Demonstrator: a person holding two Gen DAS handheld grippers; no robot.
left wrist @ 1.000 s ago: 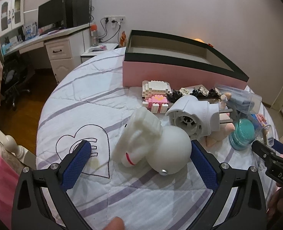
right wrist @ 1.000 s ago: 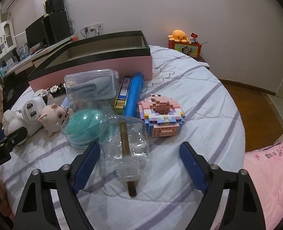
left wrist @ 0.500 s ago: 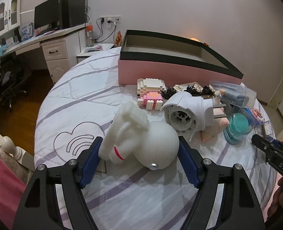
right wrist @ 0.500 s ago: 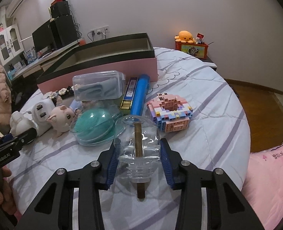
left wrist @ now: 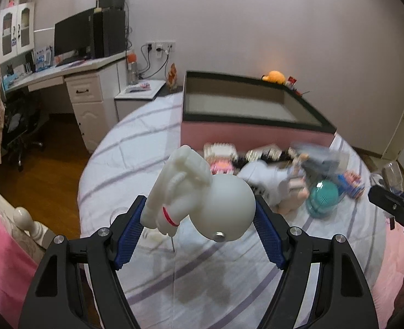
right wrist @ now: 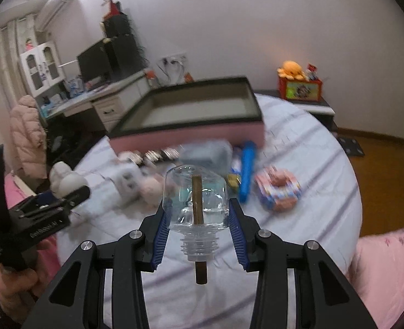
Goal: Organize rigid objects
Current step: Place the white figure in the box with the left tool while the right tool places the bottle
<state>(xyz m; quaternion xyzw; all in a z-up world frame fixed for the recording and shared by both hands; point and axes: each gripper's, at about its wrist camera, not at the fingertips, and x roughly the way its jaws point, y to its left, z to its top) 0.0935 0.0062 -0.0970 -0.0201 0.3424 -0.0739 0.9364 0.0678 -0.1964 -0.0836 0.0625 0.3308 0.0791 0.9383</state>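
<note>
Your left gripper (left wrist: 199, 226) is pinching the white figurine (left wrist: 202, 200) between its blue fingers (left wrist: 129, 235), holding it clear above the bed (left wrist: 136, 159); the figurine's far side is hiding part of the white plug adapter (left wrist: 259, 172) behind it. Your right gripper (right wrist: 197, 227) is clamping the clear bottle (right wrist: 195, 200), neck toward the camera, with a brown stick (right wrist: 197, 227) running through it and poking out of the mouth. Beyond both, the clutter in front of the pink box (left wrist: 245, 131) is smearing with motion blur: the teal brush (left wrist: 322, 196) and the brick donut (right wrist: 280, 189) are readable, the blue tube (right wrist: 247, 170) too, but the small pieces along the box wall are too blurred to name. The right gripper is cutting off at the left view's edge. Compared with half a second ago, both items are sitting higher, lifted off the bedding, and the box is looming closer in each view.
</note>
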